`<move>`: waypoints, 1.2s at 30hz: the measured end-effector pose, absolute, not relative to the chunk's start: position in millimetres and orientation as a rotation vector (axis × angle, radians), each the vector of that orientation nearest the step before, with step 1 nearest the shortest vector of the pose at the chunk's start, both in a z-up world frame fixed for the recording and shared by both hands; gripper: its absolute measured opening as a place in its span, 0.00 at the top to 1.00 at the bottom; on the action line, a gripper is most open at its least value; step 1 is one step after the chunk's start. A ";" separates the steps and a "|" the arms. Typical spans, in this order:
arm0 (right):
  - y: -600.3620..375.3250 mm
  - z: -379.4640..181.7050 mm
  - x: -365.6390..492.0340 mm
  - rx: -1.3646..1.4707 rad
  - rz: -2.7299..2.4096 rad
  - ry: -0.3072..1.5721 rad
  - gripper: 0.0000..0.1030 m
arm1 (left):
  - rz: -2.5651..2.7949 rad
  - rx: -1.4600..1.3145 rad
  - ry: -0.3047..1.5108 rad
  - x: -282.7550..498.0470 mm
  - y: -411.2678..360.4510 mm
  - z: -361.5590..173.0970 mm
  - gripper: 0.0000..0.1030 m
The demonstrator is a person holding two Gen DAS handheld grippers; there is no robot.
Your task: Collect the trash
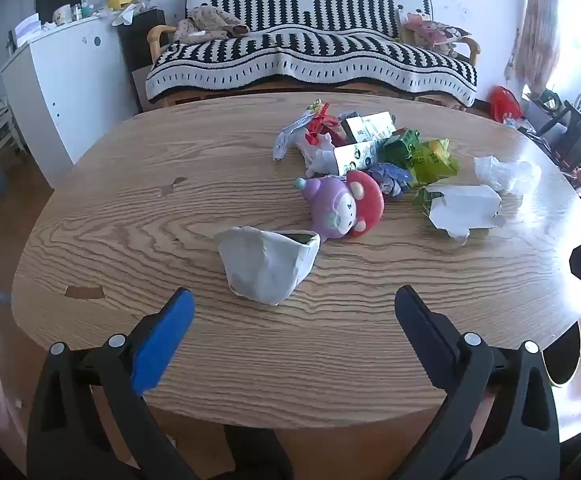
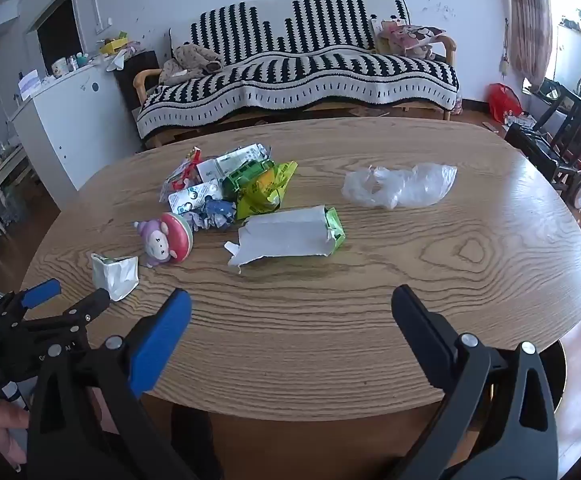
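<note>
Trash lies on an oval wooden table. A crumpled white carton sits nearest my left gripper, which is open and empty just short of it. A torn white and green carton lies ahead of my right gripper, which is open and empty above the near table edge. A clear plastic bag lies farther right. A pile of green packets, small boxes and wrappers lies behind. My left gripper also shows in the right wrist view, by the white carton.
A purple and red toy lies among the trash, beside the white carton. A striped sofa stands behind the table, a white cabinet at the left, dark chairs at the right.
</note>
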State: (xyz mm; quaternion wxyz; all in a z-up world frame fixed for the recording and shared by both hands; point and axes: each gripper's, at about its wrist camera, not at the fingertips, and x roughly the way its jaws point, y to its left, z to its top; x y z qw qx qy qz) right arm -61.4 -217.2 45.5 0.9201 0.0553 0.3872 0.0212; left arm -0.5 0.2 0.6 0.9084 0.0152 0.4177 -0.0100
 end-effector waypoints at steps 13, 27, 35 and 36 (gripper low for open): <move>-217.6 44.8 -62.7 0.129 0.050 0.804 0.06 | -0.021 0.028 0.867 -2.0 0.3 1.7 0.05; -216.5 43.7 -62.0 0.130 0.054 0.805 0.06 | -0.022 0.025 0.869 -0.8 1.5 0.7 0.05; -216.2 43.7 -62.1 0.129 0.055 0.805 0.06 | -0.024 0.025 0.868 -2.0 -3.0 -2.7 0.05; -216.6 44.1 -62.1 0.130 0.054 0.805 0.06 | -0.023 0.024 0.867 -1.8 -3.3 -3.1 0.05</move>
